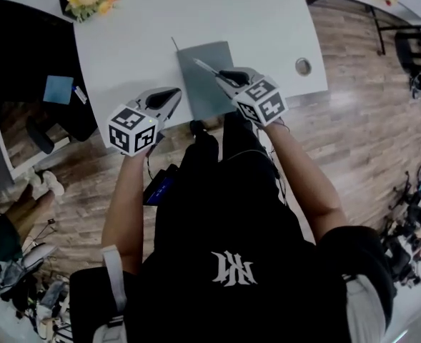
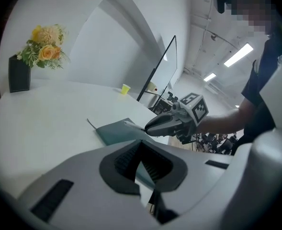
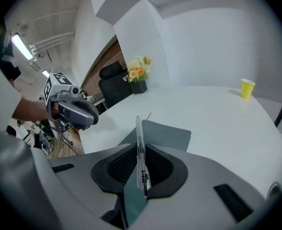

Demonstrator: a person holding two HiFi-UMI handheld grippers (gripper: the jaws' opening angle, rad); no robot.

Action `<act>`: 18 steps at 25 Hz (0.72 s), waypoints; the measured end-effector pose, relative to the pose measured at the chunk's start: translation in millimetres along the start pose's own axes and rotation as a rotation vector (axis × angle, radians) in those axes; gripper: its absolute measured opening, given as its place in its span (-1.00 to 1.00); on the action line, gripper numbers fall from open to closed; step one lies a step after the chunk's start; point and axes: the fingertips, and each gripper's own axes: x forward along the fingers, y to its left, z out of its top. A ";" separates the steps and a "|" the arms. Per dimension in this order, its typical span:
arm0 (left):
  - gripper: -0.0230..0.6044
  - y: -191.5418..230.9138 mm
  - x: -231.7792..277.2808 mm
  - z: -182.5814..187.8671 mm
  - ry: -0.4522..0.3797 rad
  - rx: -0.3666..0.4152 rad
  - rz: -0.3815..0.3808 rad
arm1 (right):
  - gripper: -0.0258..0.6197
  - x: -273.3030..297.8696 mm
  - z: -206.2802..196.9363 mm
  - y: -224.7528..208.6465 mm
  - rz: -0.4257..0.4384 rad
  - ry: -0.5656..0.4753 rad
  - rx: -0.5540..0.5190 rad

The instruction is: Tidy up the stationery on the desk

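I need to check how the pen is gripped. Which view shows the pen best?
The right gripper view: the clear pen runs lengthwise between the shut right tongs. The head view shows it small, poking out over the grey notebook; the left gripper view shows only its tip.

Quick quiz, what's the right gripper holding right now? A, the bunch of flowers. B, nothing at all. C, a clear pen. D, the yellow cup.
C: in the right gripper view, the right gripper has its jaws closed on a clear pen, whose tip points out over the grey notebook on the white desk.
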 end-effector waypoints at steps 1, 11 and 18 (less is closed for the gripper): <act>-0.92 0.0 1.7 -2.1 -0.002 -0.001 0.001 | -0.69 3.6 -4.7 -0.4 -0.007 0.007 0.005; -0.92 -4.6 10.7 -22.6 0.002 -0.035 -0.005 | -0.69 20.6 -25.8 4.5 -0.078 0.065 -0.120; -0.92 -7.0 13.3 -25.7 0.006 -0.037 -0.012 | -0.69 26.9 -29.2 2.5 -0.093 0.087 -0.126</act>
